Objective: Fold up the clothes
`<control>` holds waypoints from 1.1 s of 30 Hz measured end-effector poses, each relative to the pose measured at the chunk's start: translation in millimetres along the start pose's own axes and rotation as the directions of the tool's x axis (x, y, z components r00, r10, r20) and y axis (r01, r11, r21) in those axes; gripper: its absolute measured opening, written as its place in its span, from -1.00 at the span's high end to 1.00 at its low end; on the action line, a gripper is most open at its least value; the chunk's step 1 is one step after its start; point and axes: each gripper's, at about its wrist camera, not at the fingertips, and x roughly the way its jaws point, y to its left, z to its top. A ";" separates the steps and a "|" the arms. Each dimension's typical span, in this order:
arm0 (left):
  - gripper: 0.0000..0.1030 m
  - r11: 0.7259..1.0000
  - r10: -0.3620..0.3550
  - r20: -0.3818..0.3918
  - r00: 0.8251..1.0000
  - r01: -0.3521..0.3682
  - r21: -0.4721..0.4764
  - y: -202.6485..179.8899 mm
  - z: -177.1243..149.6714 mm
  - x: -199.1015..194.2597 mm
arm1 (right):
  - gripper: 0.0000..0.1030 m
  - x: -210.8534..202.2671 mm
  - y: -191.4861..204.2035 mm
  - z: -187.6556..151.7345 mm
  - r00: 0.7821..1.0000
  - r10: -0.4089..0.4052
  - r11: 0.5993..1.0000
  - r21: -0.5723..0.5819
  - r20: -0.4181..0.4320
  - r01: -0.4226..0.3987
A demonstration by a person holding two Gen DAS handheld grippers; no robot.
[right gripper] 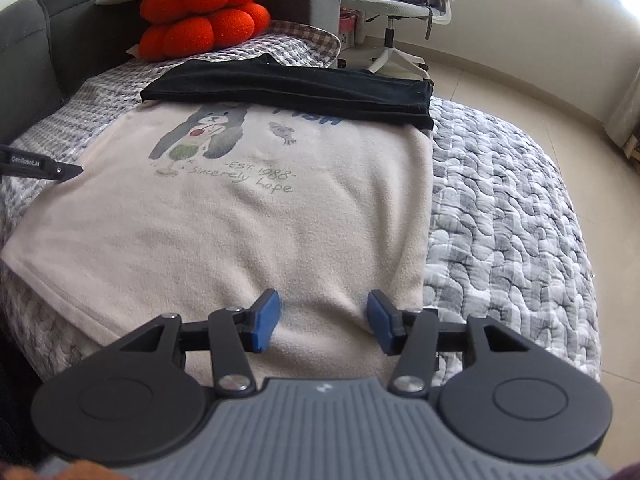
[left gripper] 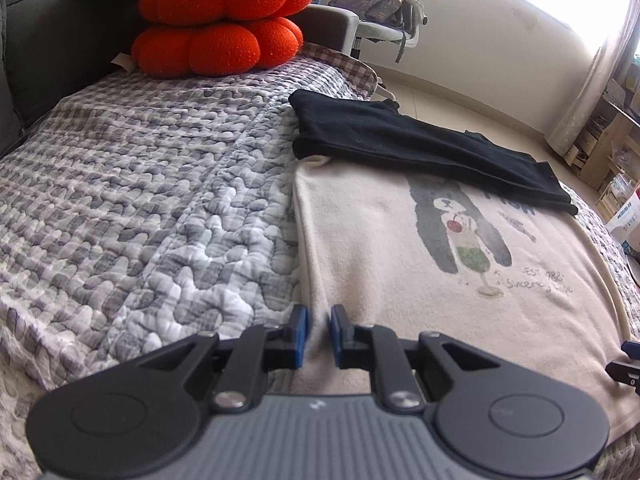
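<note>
Pinching beige shirt (left gripper: pixel 400 280) edge, left gripper (left gripper: pixel 319 330)

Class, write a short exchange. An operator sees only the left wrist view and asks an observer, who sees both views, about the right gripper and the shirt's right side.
Operator: I only catch a corner of the right gripper. How do its jaws stand?
Observer: The right gripper is open, with its pads wide apart over the near part of the shirt.
Operator: What lies past the shirt's right edge?
Observer: Bare quilt. The black garment ends about level with that edge.
</note>
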 end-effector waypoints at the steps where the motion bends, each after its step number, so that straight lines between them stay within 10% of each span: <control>1: 0.73 1.000 0.000 0.000 1.000 0.000 -0.003 0.0 0.0 0.0 | -0.03 -0.1 0.2 0.1 1.000 0.001 1.000 -0.004 0.002 -0.001; 12: 0.73 0.990 -0.116 0.031 0.993 0.118 -0.082 17.0 -4.0 -29.1 | 0.09 -28.6 -27.2 -1.9 0.993 0.006 0.989 0.146 0.120 -0.023; 33: 0.73 0.981 -0.156 -0.034 0.987 0.151 -0.123 46.0 -46.6 -53.1 | 0.17 -53.6 -67.4 -47.1 0.990 0.108 0.914 0.384 0.092 -0.136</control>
